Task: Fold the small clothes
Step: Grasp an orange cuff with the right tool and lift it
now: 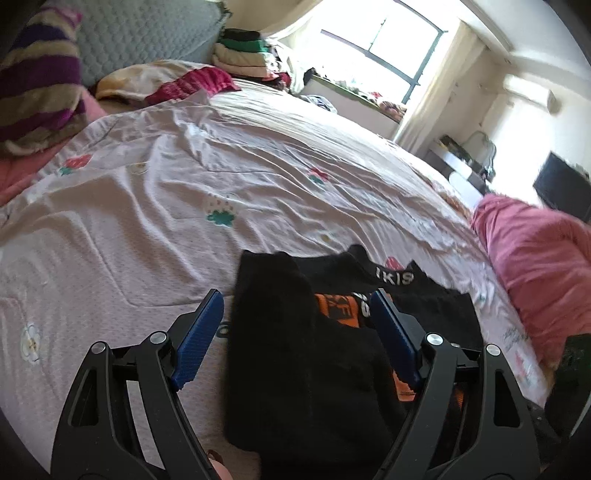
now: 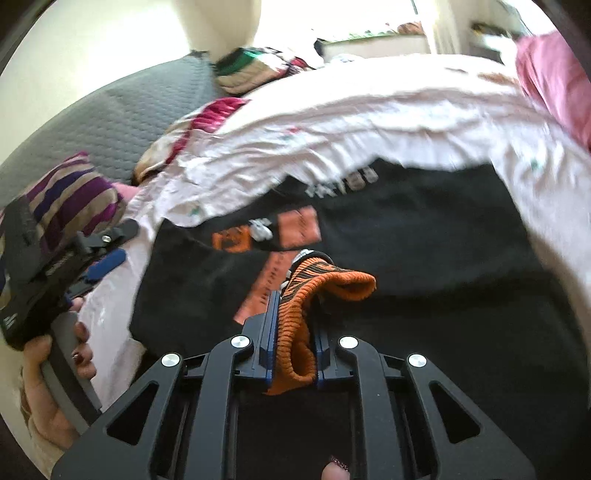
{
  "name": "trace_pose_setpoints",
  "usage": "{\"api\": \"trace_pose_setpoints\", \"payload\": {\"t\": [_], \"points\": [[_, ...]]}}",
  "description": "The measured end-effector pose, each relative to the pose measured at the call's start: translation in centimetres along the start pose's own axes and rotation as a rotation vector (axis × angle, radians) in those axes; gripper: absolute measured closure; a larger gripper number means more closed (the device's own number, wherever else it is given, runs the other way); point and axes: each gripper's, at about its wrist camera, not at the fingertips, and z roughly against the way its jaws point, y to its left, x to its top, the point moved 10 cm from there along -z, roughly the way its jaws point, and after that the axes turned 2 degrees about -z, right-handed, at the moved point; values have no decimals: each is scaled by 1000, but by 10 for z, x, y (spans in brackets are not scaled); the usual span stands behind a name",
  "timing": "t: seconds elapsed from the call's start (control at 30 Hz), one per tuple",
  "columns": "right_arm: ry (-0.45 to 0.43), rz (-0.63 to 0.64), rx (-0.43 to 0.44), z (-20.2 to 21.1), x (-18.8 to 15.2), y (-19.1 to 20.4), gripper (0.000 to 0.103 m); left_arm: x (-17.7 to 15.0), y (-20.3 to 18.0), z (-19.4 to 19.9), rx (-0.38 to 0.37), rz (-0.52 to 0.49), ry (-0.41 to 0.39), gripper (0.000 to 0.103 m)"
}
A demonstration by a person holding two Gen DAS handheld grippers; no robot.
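Sunlight from a tall window [image 1: 399, 48] washes over a bed whose pale pink sheet [image 1: 155, 206], printed with small flowers, lies rumpled across the mattress. Near the bed's front edge sits a black garment [image 2: 424, 229] with orange patches and white lettering, partly folded over itself.

Seen from its own wrist camera, the left gripper [image 1: 297, 314] stands with its jaws spread wide, one blue pad over the sheet and the other over the black cloth, gripping nothing. It also appears at the left side of the right wrist view [image 2: 101, 254], held by a hand [image 2: 55, 369] with dark-painted nails.

The right gripper [image 2: 293, 325] is clenched on an orange ribbed cuff with black stripes [image 2: 317, 291], the knit bunched between its blue pads and curling out ahead of them, above the black garment.

At the head of the bed rest a grey quilted cushion [image 1: 147, 33], a purple-and-tan striped pillow [image 1: 37, 74] and a stack of folded clothes [image 1: 243, 51]. A pink blanket [image 1: 539, 258] is heaped at the right side of the mattress in the left wrist view.
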Motion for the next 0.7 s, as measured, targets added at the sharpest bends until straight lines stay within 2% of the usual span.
{"api": "trace_pose_setpoints", "payload": {"t": [0.23, 0.37, 0.57, 0.7], "points": [[-100, 172, -45, 25, 61, 9, 90, 13, 20, 9, 13, 39, -38, 29], [-136, 220, -120, 30, 87, -13, 90, 14, 21, 5, 11, 47, -33, 29], [-132, 201, -177, 24, 93, -52, 91, 12, 6, -6, 9, 12, -8, 29], [-116, 174, -197, 16, 87, -71, 91, 9, -18, -22, 9, -56, 27, 29]]}}
